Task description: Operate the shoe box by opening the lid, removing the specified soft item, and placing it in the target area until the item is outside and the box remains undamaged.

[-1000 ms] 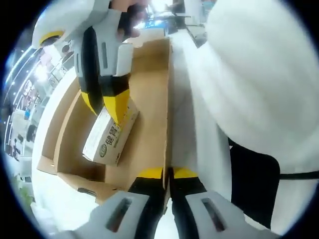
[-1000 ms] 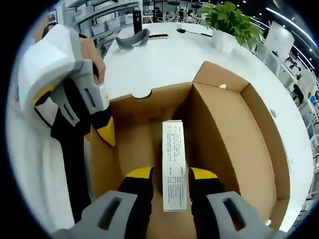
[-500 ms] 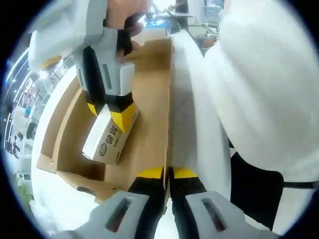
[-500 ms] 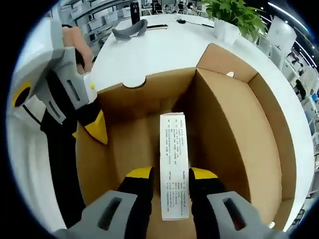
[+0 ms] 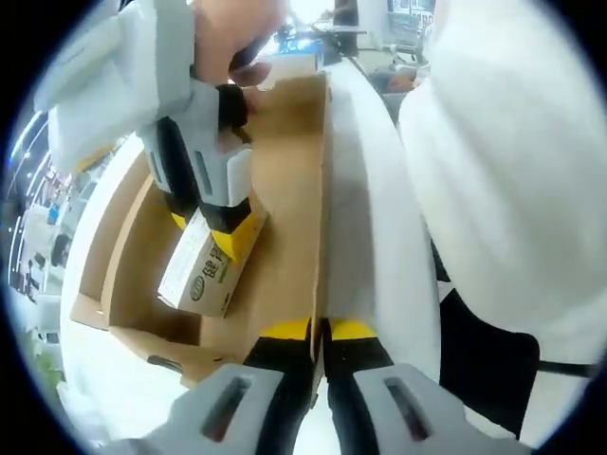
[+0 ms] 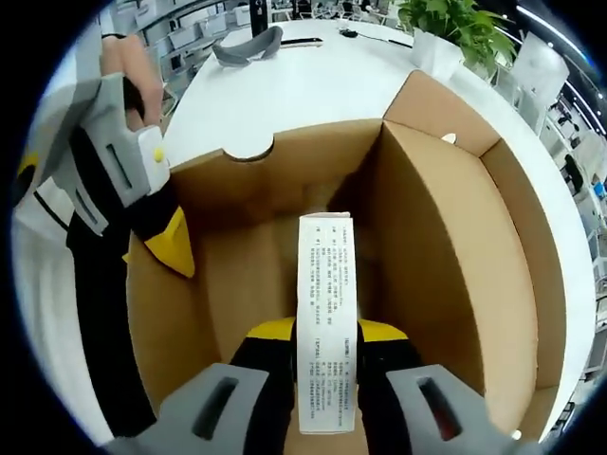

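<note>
The right gripper (image 6: 321, 332) reaches down into an open cardboard shoe box (image 6: 446, 284), its yellow-tipped jaws drawn in against both long sides of a small white printed carton (image 6: 324, 313), which stands on edge near the middle of the box floor. The left gripper (image 5: 321, 330) is pinched tight on the top edge of the box's near wall (image 5: 321, 190), steadying it on a white table (image 6: 285, 85).

The carton looks light and thin-walled, likely to dent under hard pressure, so a moderate hold across its long faces, as now, seems the sensible place to take it. The box itself is plain corrugated board that would crease if levered at the rim.

Above the carton the box is open, with walls on all sides and flaps raised on the far side; a straight lift appears clear. Beyond the rim the tabletop lies bare up to a potted plant (image 6: 455, 33).
</note>
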Available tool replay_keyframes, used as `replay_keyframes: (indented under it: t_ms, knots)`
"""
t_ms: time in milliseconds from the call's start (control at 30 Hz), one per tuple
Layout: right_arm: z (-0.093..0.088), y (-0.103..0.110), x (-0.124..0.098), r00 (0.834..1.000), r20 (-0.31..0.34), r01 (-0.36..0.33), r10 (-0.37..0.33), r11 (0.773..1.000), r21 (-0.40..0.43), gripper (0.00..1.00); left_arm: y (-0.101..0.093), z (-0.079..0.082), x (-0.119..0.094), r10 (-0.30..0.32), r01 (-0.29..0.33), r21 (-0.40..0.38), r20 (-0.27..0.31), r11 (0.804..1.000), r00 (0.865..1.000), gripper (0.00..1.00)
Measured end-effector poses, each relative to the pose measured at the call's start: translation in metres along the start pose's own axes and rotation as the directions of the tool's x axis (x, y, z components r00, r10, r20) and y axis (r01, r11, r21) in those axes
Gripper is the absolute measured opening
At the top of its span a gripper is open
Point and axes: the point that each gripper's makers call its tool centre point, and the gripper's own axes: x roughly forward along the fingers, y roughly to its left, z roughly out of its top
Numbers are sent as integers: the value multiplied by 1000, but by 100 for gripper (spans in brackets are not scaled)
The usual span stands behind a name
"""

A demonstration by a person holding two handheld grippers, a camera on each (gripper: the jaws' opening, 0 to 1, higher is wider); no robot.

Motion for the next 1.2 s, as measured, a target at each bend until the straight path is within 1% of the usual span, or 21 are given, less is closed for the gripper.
replay_keyframes:
  t_ms: [33, 100, 133, 233, 300, 333, 367, 400, 433, 467, 633, 733, 833, 933, 1033, 1200]
  knots:
    - [-2, -1, 0, 1000, -7, 0, 0, 1000, -8, 21, 0, 0, 0, 0, 0, 2, 1, 1000, 1000, 3]
    - [-3, -5, -5, 999, -7, 33, -34, 997, -63, 21, 0, 0, 0, 1, -1, 4, 2, 1000, 1000, 3]
    - [-2, -4, -8, 999, 0, 32, -32, 997, -74, 21, -1, 0, 0, 2, -2, 3, 2, 1000, 1000, 3]
    - [-2, -2, -17, 999, 24, 31, -29, 996, -86, 21, 0, 1, 0, 3, -3, 4, 5, 1000, 1000, 3]
    - [-5, -2, -25, 999, 28, 45, -42, 995, -87, 21, 0, 1, -1, 0, 0, 4, 8, 1000, 1000, 3]
    - [-5, -2, -31, 998, 40, 51, -48, 995, -87, 20, 0, 1, -1, -1, 1, 4, 9, 1000, 1000, 3]
    - [-5, -2, -35, 997, 53, 58, -54, 996, -72, 20, 0, 1, -1, -1, 1, 3, 9, 1000, 1000, 3]
    - [-5, -2, -40, 996, 69, 63, -60, 998, -30, 20, 0, 1, -2, 1, -1, 3, 8, 1000, 1000, 3]
    - [-4, 0, -44, 995, 84, 59, -58, 998, -7, 20, 0, 1, -2, 2, -2, 2, 8, 1000, 1000, 3]
    - [-4, 1, -48, 994, 94, 56, -57, 998, 5, 20, 0, 1, -2, 3, -3, 1, 8, 1000, 1000, 3]
    - [-11, 2, -60, 991, 107, 80, -79, 997, -1, 20, 0, 2, -3, 6, -6, -2, 7, 1000, 1000, 4]
    - [-14, 5, -60, 989, 130, 67, -71, 997, 34, 20, 0, 2, -4, 1, -1, -11, 10, 1000, 1000, 4]
    - [-20, 7, -60, 991, 110, 78, -81, 996, 35, 20, 0, 2, -4, 3, -3, -18, 14, 1000, 1000, 4]
    - [-19, 9, -64, 989, 116, 84, -87, 996, 35, 20, 0, 3, -5, 6, -6, -19, 15, 1000, 1000, 4]
    - [-20, 8, -70, 984, 138, 100, -109, 993, 68, 20, 0, 3, -5, 6, -6, -21, 14, 1000, 1000, 4]
    - [-25, 12, -72, 983, 156, 84, -102, 990, 115, 20, 0, 3, -6, 8, -8, -24, 12, 1000, 1000, 4]
